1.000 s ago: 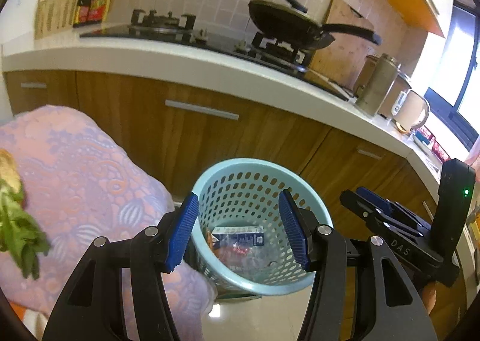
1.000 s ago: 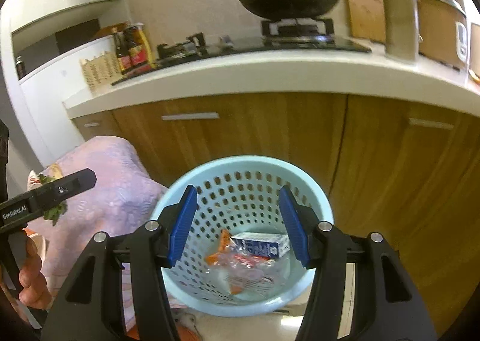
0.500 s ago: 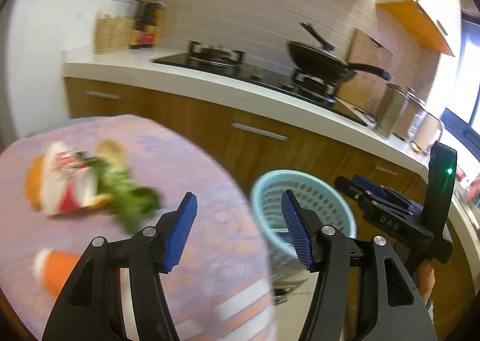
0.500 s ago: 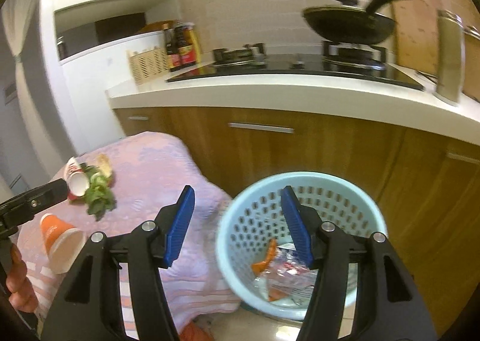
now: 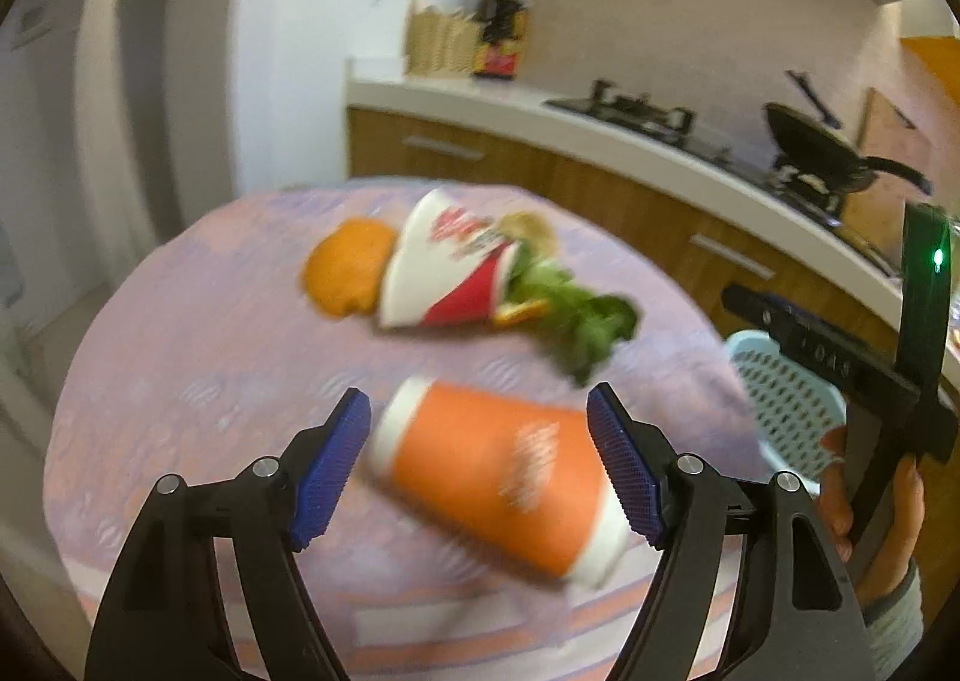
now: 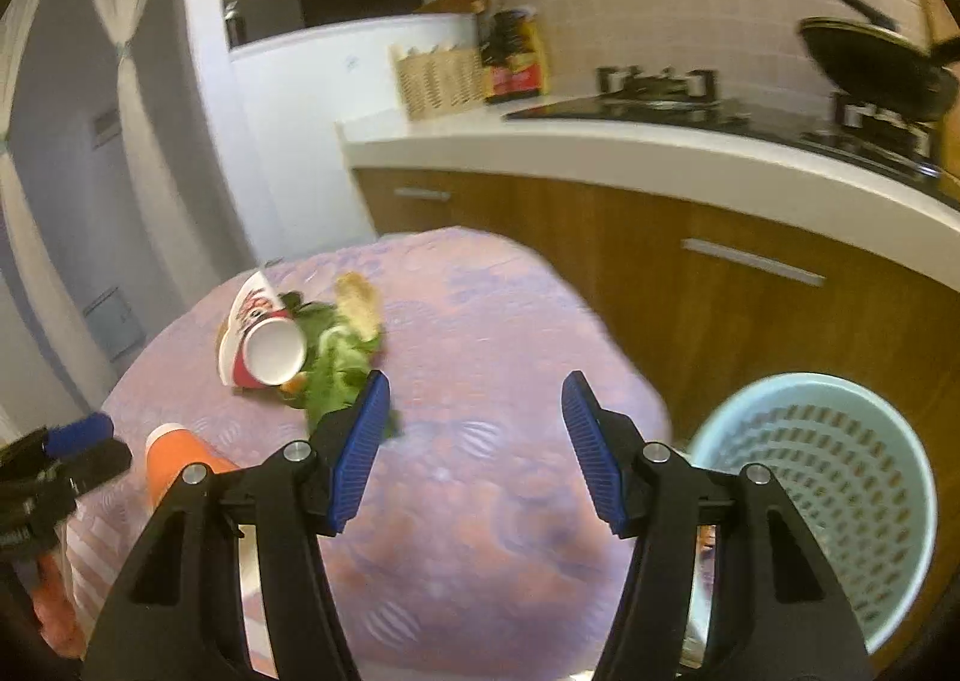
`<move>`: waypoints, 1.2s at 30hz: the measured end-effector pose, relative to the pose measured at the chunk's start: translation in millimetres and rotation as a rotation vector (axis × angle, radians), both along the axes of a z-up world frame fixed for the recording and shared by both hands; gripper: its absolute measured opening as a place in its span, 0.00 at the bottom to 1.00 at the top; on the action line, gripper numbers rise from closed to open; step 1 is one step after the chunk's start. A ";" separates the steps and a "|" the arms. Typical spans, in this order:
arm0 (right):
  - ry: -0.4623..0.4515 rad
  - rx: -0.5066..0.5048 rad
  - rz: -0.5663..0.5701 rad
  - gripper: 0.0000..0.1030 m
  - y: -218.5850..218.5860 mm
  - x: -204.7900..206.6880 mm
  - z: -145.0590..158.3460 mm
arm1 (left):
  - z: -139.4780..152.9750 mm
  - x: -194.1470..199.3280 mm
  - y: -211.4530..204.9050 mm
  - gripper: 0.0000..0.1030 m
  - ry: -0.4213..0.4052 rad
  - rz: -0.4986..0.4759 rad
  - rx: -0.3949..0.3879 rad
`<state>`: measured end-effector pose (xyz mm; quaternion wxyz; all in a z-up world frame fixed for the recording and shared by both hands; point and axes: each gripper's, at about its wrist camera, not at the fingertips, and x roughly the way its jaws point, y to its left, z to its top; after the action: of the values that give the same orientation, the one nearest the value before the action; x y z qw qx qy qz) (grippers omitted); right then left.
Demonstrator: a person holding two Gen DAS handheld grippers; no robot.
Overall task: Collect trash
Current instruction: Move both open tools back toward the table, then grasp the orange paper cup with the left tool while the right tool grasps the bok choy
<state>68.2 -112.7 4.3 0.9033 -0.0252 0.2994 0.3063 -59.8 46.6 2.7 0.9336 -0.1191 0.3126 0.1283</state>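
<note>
Two paper cups on their sides on the round table (image 5: 180, 357), under a pink and lilac patterned cloth. Orange cup (image 5: 504, 477) nearest the left gripper (image 5: 477, 462), lying across the gap between the blue fingers (image 5: 330, 465), narrow end by the left finger, wide rim by the right one; fingers wide and opening further, pads clear of the cup. Red and white cup (image 5: 447, 273) farther back on the table, touching a round orange piece (image 5: 345, 276) on its left and green leaves (image 5: 576, 315) spilling from its right end, a pale round scrap (image 5: 531, 228) just behind.

Right gripper (image 6: 474, 450) over a bare stretch of cloth, fingers (image 6: 360, 441) moderately apart with nothing between them. Same red and white cup (image 6: 261, 342) ahead and to the left, open mouth toward the camera, leaves (image 6: 336, 375) beside it. Orange cup (image 6: 180, 456) low at the left edge, next to the left gripper's tip.

Pale blue perforated bin (image 6: 840, 495) on the floor beside the table, at the foot of the wooden cabinets (image 6: 690, 285). Black pan (image 6: 876, 63) on the hob behind. Heavy blur on both views.
</note>
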 end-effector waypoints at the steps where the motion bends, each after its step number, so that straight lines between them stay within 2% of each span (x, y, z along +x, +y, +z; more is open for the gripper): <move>1: 0.008 -0.004 0.018 0.55 10.3 2.0 -2.6 | -4.9 -2.0 4.6 0.73 0.012 0.018 -0.009; 4: 0.035 -0.012 0.059 0.55 34.4 7.4 -8.8 | -16.7 -5.2 10.9 0.74 0.041 0.037 -0.054; 7: 0.057 -0.024 0.081 0.55 53.9 13.4 -14.2 | -30.3 -5.3 14.3 0.74 0.066 0.033 -0.135; 10: 0.063 -0.058 0.081 0.55 68.8 19.9 -19.7 | -35.9 -3.7 16.4 0.74 0.051 0.033 -0.201; 15: 0.080 -0.081 0.089 0.55 74.3 24.6 -24.3 | -41.3 4.7 15.6 0.74 0.042 0.025 -0.239; 19: 0.089 -0.084 0.088 0.55 74.6 27.6 -26.6 | -50.2 11.4 15.6 0.76 0.039 0.018 -0.318; 25: 0.103 -0.118 0.102 0.55 83.8 30.9 -31.4 | -57.0 18.9 15.3 0.77 0.032 0.016 -0.389; 30: 0.095 -0.130 0.109 0.55 86.0 28.4 -31.9 | -58.9 24.2 9.6 0.77 0.021 0.019 -0.393; 31: 0.097 -0.132 0.109 0.55 86.4 28.7 -32.3 | -58.7 25.2 9.0 0.76 0.019 0.022 -0.392; 36: 0.126 -0.125 0.117 0.56 86.8 33.1 -33.9 | -59.8 30.3 9.5 0.59 -0.008 -0.001 -0.453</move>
<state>101.3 -25.9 -29.6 0.8600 -0.0794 0.3720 0.3401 -29.5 56.1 -57.0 0.8843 -0.3263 0.3296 0.0537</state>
